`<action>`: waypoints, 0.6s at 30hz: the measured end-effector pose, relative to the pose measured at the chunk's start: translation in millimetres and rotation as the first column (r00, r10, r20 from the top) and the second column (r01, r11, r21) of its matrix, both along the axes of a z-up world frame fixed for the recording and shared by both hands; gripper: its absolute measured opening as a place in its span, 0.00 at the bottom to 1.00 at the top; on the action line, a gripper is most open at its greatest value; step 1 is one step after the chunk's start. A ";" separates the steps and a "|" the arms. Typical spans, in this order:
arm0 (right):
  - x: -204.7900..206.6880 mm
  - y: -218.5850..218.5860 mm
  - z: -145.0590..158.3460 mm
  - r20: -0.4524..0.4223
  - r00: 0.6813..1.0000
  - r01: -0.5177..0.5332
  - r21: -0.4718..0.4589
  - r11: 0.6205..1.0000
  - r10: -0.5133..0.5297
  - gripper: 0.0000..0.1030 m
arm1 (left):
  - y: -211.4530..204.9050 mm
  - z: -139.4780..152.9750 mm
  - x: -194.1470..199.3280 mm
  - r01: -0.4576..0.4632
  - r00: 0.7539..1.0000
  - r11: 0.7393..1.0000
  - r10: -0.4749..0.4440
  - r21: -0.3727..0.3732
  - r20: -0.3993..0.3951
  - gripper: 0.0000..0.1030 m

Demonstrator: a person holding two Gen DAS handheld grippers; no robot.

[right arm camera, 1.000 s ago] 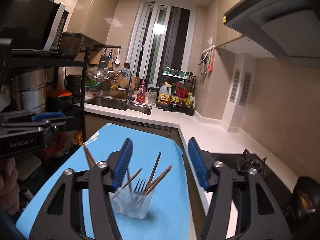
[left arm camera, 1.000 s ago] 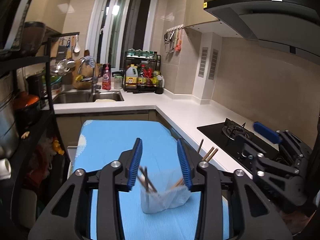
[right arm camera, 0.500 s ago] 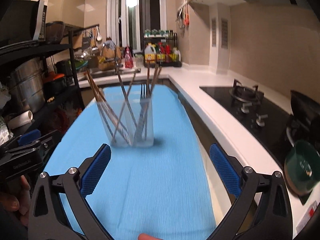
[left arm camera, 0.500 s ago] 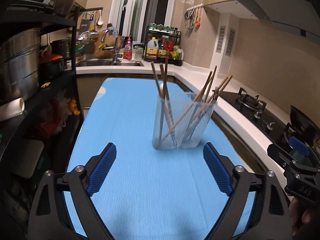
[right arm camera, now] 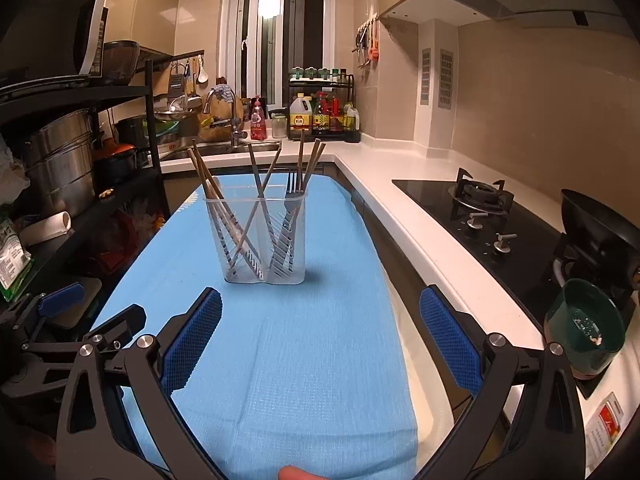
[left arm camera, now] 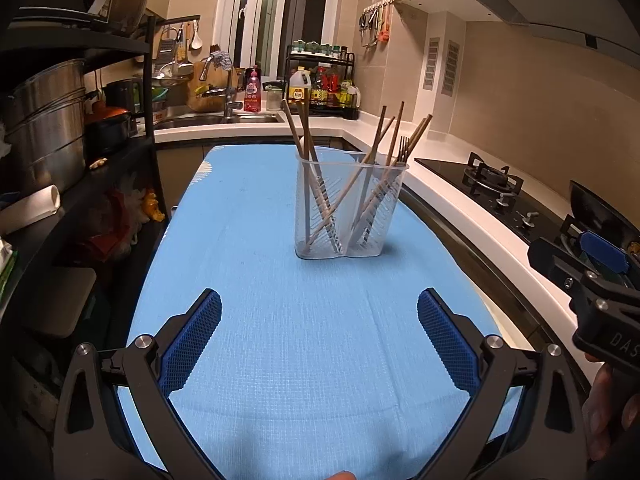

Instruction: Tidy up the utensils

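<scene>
A clear plastic utensil holder [left arm camera: 348, 208] [right arm camera: 260, 240] stands upright on the blue cloth [left arm camera: 260, 280] [right arm camera: 300, 340] that covers the table. Several wooden chopsticks [left arm camera: 305, 136] [right arm camera: 200, 168] lean in its two sections. A metal fork [left arm camera: 404, 148] [right arm camera: 294, 184] stands tines up in the right section. My left gripper [left arm camera: 320, 296] is low over the cloth, well short of the holder. Its jaws are opening wide with nothing between them. My right gripper [right arm camera: 320, 292] is at a similar distance, open and empty.
A white counter [right arm camera: 400, 220] runs along the right with a black gas hob [right arm camera: 480, 196], a dark wok [right arm camera: 600, 228] and a green pot [right arm camera: 584, 324]. A black rack [left arm camera: 152, 120] with steel pots [left arm camera: 48, 120] stands left. A sink [left arm camera: 216, 120] and bottles are at the back.
Both grippers have drawn back from the holder and dropped lower, so it now stands farther ahead. Both pairs of jaws have spread from fairly narrow to wide.
</scene>
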State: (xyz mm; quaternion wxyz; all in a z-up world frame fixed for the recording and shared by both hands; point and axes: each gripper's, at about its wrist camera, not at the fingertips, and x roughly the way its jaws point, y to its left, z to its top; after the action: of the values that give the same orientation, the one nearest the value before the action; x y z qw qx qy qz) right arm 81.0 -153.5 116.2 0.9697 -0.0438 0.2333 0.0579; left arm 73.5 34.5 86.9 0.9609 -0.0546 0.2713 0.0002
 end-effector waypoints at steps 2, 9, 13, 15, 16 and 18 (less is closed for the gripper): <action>-3.4 -2.4 -0.6 -0.003 1.000 0.004 -0.001 1.000 -0.004 0.95 | -2.6 0.8 -2.3 0.002 1.000 1.000 -0.002 0.004 0.001 0.93; -7.9 -10.7 2.5 0.007 1.000 0.016 -0.001 1.000 -0.016 0.95 | -8.8 2.9 -5.0 -0.002 1.000 1.000 0.002 0.005 0.005 0.93; -6.6 -14.9 2.7 0.005 1.000 0.026 0.008 1.000 -0.026 0.95 | -9.4 3.2 -4.4 -0.003 1.000 1.000 0.003 0.005 0.005 0.93; -6.4 -15.1 2.5 0.005 1.000 0.027 0.011 1.000 -0.027 0.95 | -10.5 2.9 -4.8 -0.004 1.000 1.000 0.004 0.008 0.007 0.93; -6.1 -15.0 2.2 0.004 1.000 0.027 0.012 1.000 -0.027 0.95 | -10.7 2.9 -4.8 -0.005 1.000 1.000 0.005 0.010 0.008 0.93; -6.2 -15.0 2.1 0.004 1.000 0.026 0.010 1.000 -0.026 0.95 | -10.9 2.7 -5.0 -0.006 1.000 1.000 0.006 0.008 0.009 0.93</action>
State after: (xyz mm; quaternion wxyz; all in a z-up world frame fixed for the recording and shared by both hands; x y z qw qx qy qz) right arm 74.9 -168.5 118.3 0.9710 -0.0360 0.2317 0.0465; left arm 68.5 23.6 89.5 0.9623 -0.0516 0.2670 0.0041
